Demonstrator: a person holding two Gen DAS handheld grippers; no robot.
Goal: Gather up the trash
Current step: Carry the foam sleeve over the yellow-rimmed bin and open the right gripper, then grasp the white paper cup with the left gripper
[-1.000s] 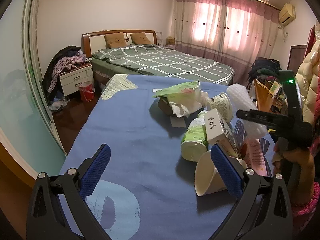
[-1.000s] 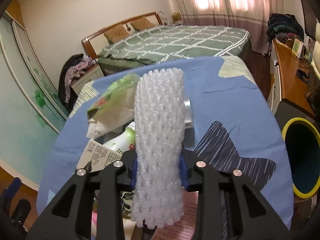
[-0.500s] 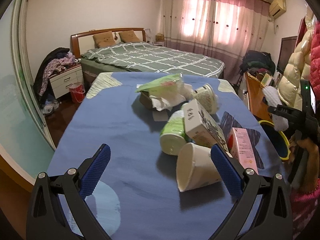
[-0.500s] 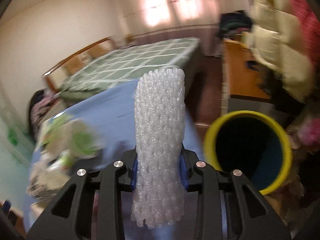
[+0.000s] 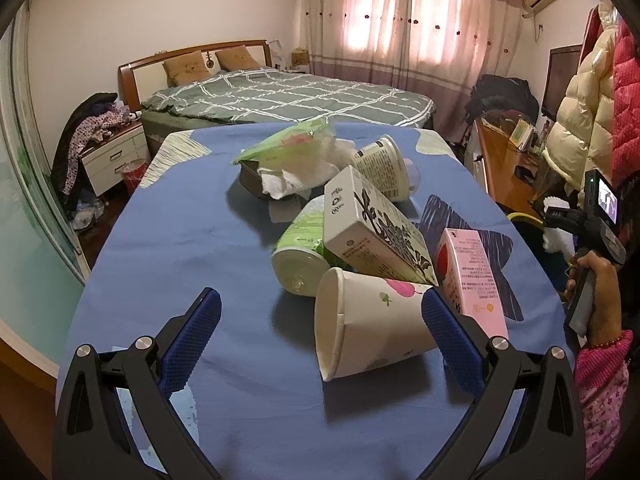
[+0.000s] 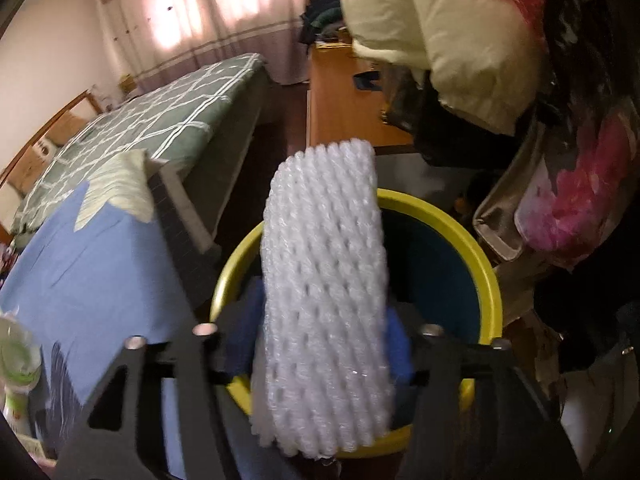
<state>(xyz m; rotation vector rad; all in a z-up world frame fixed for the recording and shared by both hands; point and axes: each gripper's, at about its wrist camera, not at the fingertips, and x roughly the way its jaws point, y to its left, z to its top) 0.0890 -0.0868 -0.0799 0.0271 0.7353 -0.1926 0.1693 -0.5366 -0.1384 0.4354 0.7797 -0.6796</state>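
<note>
My right gripper has a white foam net upright between its blue pads, just above a bin with a yellow rim. Its jaws are opening and the net has spread wider, both sides still against the pads. From the left wrist view, that gripper hangs past the table's right edge. My left gripper is open low over the blue tablecloth. A tipped paper cup lies by its right finger. Behind it are a patterned carton, a pink carton, a green bottle, a tub and a green bag with tissue.
A bed stands beyond the table, a nightstand at the left. A wooden desk and hanging coats crowd the right side near the bin. A person's hand grips the right tool.
The right gripper swung from over the table to above the bin with the net, and its jaws have widened. The left gripper moved closer to the paper cup.
</note>
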